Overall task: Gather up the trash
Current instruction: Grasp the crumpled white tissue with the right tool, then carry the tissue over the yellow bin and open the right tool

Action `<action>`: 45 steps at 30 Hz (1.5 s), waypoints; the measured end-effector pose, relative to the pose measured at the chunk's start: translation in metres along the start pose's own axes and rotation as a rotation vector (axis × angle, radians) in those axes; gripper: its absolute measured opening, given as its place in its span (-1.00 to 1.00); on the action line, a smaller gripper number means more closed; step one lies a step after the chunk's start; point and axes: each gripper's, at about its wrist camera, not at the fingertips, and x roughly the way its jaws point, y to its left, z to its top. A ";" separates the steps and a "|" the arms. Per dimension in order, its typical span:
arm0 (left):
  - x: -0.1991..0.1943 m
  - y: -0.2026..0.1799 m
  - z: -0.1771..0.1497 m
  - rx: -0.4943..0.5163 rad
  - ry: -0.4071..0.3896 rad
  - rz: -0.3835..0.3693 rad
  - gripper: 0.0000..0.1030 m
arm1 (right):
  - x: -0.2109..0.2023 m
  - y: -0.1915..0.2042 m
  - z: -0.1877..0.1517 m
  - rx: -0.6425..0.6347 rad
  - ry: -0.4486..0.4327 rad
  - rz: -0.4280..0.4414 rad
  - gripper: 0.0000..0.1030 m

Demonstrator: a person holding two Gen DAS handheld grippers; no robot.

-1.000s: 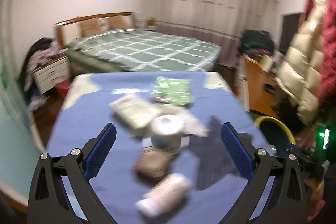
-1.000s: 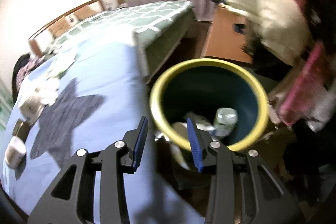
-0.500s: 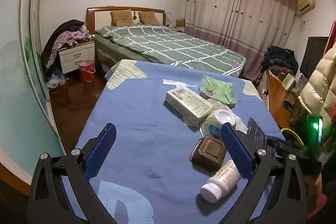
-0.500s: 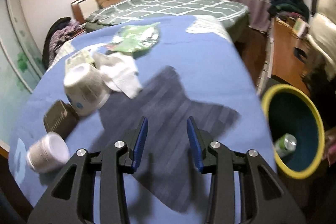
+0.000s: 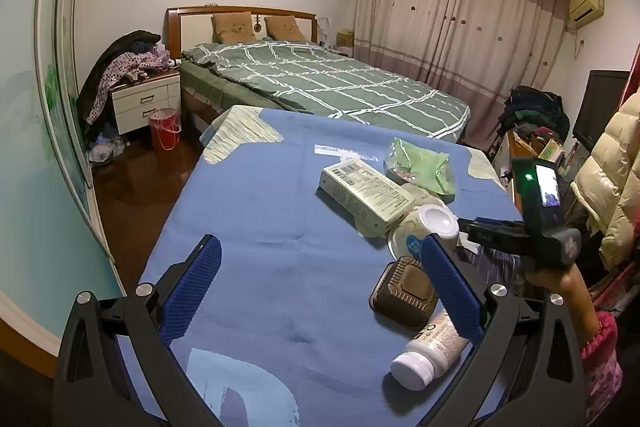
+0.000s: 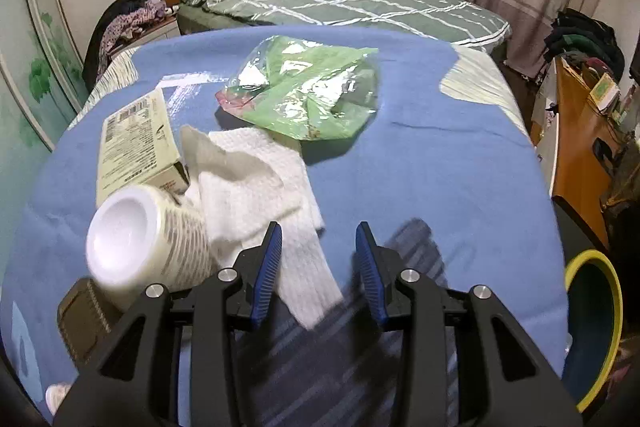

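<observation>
Only the yellow-rimmed bin [image 6: 592, 327] shows, contents hidden.

both wrist cameras look down along their fingers at the blue table [image 5: 260, 227]; they share the paper cup [image 6: 148, 239].

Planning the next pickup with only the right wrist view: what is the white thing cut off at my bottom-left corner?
Observer: A white bottle, lying on its side next to the brown box.
Operator: Is the left gripper free?
Observer: The left gripper is open, nothing between its pads.
Operator: Any other bin around?
Observer: A red bucket stands on the floor beside the nightstand.
</observation>
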 end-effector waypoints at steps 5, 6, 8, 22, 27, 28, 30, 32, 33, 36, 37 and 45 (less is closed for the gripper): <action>0.002 0.000 -0.001 -0.002 0.007 -0.003 0.90 | 0.010 0.004 0.004 -0.003 0.014 0.006 -0.28; 0.003 0.000 -0.001 -0.003 0.009 -0.004 0.90 | 0.010 0.005 0.004 -0.006 0.015 0.008 -0.28; 0.004 0.000 -0.002 -0.005 0.012 -0.007 0.90 | 0.010 0.006 0.004 -0.012 0.013 0.008 -0.31; 0.008 -0.009 -0.005 0.006 0.018 -0.020 0.90 | -0.038 -0.004 -0.021 0.029 -0.058 0.110 -0.94; 0.009 -0.014 -0.006 0.015 0.025 -0.031 0.90 | -0.078 -0.020 -0.044 0.057 -0.116 0.123 -0.94; 0.009 -0.017 -0.006 0.020 0.027 -0.035 0.90 | -0.084 -0.025 -0.048 0.066 -0.123 0.127 -0.94; 0.007 -0.020 -0.007 0.030 0.028 -0.041 0.90 | -0.096 -0.035 -0.057 0.092 -0.141 0.134 -0.94; 0.005 -0.024 -0.008 0.039 0.027 -0.047 0.90 | -0.106 -0.043 -0.065 0.112 -0.156 0.126 -0.94; 0.005 -0.025 -0.008 0.042 0.027 -0.048 0.90 | -0.111 -0.048 -0.069 0.125 -0.163 0.122 -0.94; 0.004 -0.029 -0.009 0.050 0.028 -0.053 0.90 | -0.127 -0.067 -0.081 0.160 -0.186 0.095 -0.94; 0.004 -0.030 -0.010 0.052 0.030 -0.056 0.90 | -0.134 -0.075 -0.085 0.173 -0.198 0.075 -0.94; 0.011 -0.042 -0.018 0.071 0.054 -0.081 0.90 | -0.168 -0.146 -0.109 0.291 -0.258 -0.088 -0.94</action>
